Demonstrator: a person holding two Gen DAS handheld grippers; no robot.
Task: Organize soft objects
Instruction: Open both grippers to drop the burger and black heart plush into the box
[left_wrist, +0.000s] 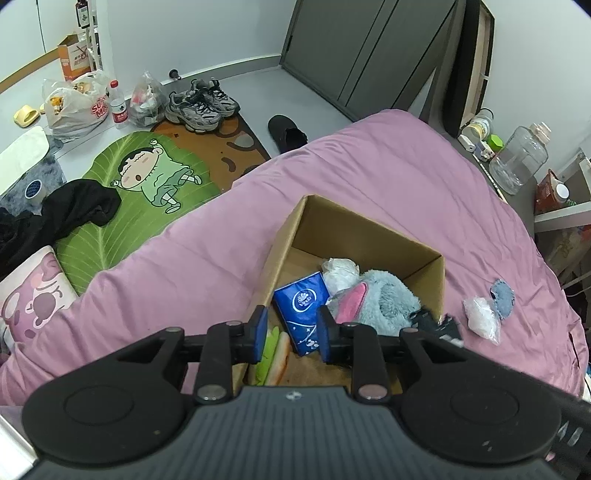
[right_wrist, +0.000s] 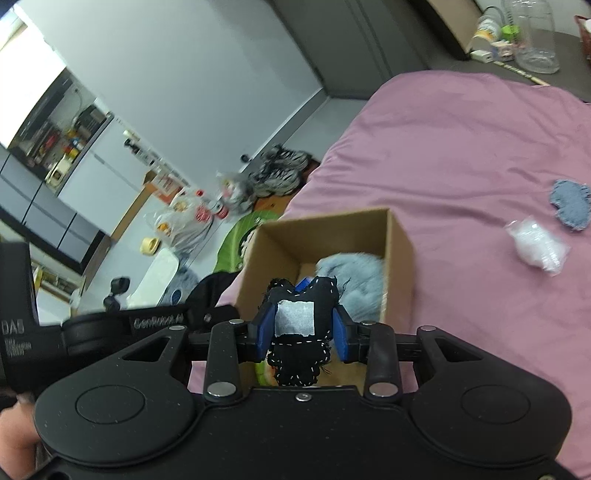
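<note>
Between the blue pads of our right gripper (right_wrist: 301, 328) sits a black stitched soft toy (right_wrist: 299, 332) with a white patch on its face; the jaws are clenched on it, and we hold it just above the near end of the cardboard box (right_wrist: 400, 243). In the left wrist view a dark scrap of that toy (left_wrist: 436, 321) shows at the box's 4 o'clock corner. The box (left_wrist: 354, 229) stands open on the pink bedspread (left_wrist: 369, 166). Inside it we see a grey-blue plush (left_wrist: 388, 299) with a pink ear toward 3 o'clock, a blue tissue pack (left_wrist: 304, 306) leaning at the middle, a crumpled white wad (left_wrist: 340, 271) behind them at 12 o'clock, and a sandwich-shaped soft piece (left_wrist: 275, 354) at 7 o'clock.

Our left gripper (left_wrist: 291, 332) hangs over the box's near edge with its jaws released and spread, nothing between them; the tissue pack shows in the gap but lies below.

At 3 o'clock of the box, well apart on the bedspread, lie a clear plastic bag of white stuff (right_wrist: 537, 247) and, just beside it, a small blue-grey fabric piece (right_wrist: 570, 203). At 10 o'clock, on the floor, we see a green cartoon rug (left_wrist: 147, 184) and grey sneakers (left_wrist: 203, 105).
</note>
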